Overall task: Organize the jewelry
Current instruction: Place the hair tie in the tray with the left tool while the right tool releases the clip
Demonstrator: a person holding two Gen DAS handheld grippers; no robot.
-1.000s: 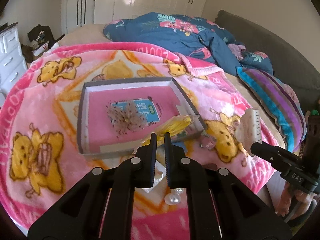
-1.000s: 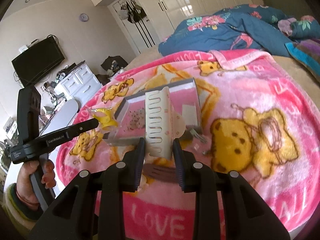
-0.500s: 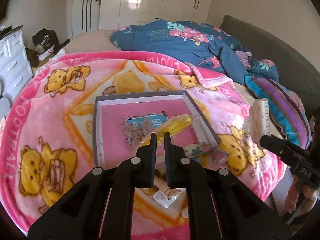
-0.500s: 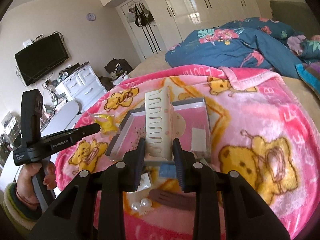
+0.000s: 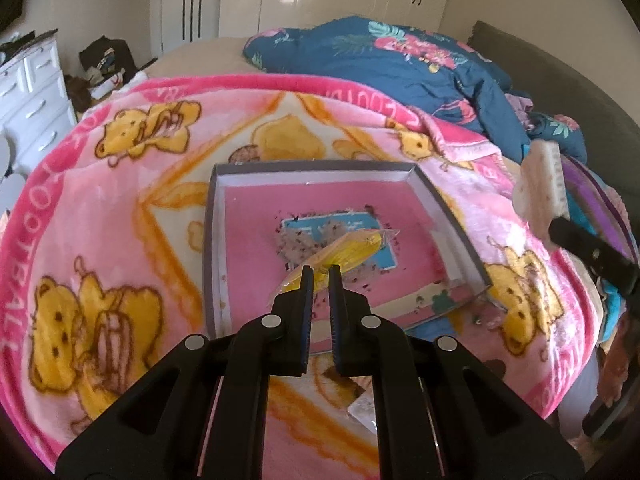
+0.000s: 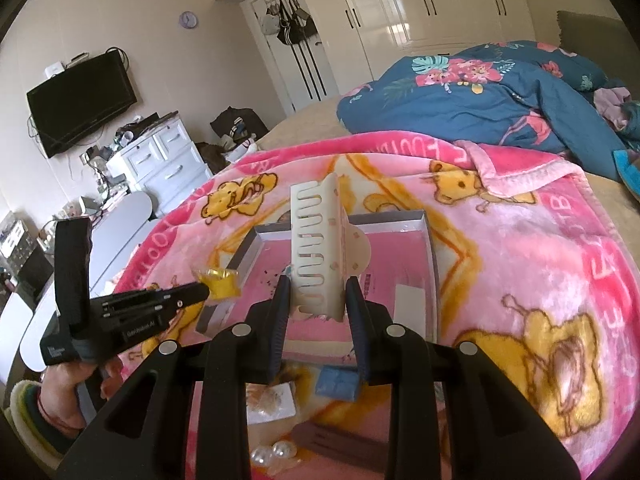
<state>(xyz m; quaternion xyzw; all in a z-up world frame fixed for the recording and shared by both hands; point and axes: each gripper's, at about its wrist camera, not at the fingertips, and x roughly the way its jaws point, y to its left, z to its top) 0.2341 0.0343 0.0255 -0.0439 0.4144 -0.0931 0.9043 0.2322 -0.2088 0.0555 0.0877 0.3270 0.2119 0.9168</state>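
The left gripper (image 5: 320,270) pinches one small yellow packet (image 5: 344,249) by its end, over the gray box (image 5: 452,216) on the pink blanket (image 5: 120,208). It looks light, crinkly and floppy, so holding the edge works well. The right gripper (image 6: 316,292) squeezes one cream hair claw (image 6: 316,248) near its base. It looks hard and light. Two pearls (image 6: 274,453) lie near.

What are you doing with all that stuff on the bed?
A person is sorting jewelry and hair things into a shallow box on a pink blanket. The left tongs pinch a small yellow packet over the box. The right tongs hold a cream hair claw clip above it. More bits lie on the blanket.
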